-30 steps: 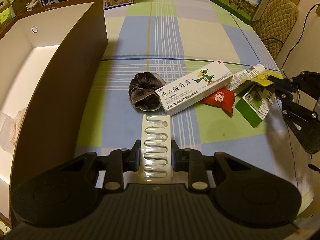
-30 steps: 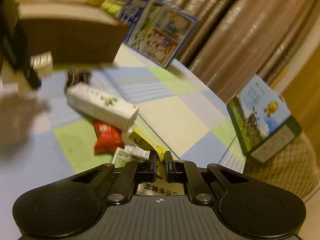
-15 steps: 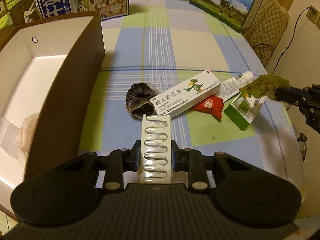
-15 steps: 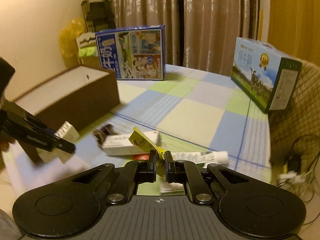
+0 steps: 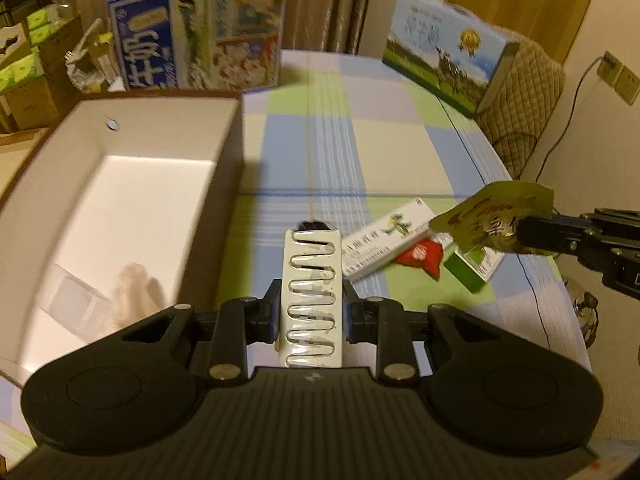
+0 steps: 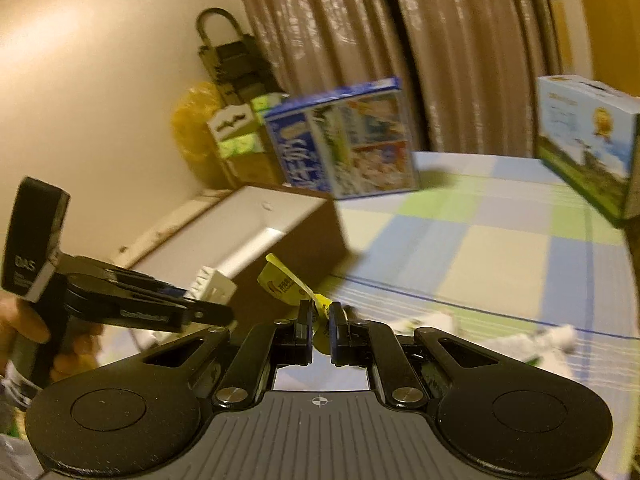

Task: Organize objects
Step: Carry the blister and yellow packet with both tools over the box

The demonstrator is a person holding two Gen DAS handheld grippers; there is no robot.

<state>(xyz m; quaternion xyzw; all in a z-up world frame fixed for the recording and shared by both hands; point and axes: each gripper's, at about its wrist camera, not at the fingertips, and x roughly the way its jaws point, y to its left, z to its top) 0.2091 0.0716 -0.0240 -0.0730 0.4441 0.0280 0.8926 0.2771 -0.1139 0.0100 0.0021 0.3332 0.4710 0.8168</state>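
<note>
White blister card [image 5: 313, 296] pinched in left tool [image 5: 312, 314], right tool [image 6: 320, 332] pinching yellow packet [image 6: 286, 282], brown box [image 5: 120, 200] beside.

Left hand-held gripper [image 5: 311, 314]: matte black ribbed body, two round side discs, silver screws at the finger pivots, blue-edged pads. Right hand-held gripper [image 6: 320, 330]: same build, with a white crosshair mark. Left handle, in the right view: glossy black block with white lettering.

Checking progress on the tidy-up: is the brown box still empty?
No. The brown box already holds a pale crumpled thing and a clear packet at its near end; the rest of its white floor is bare. Blur hides what they are.
</note>
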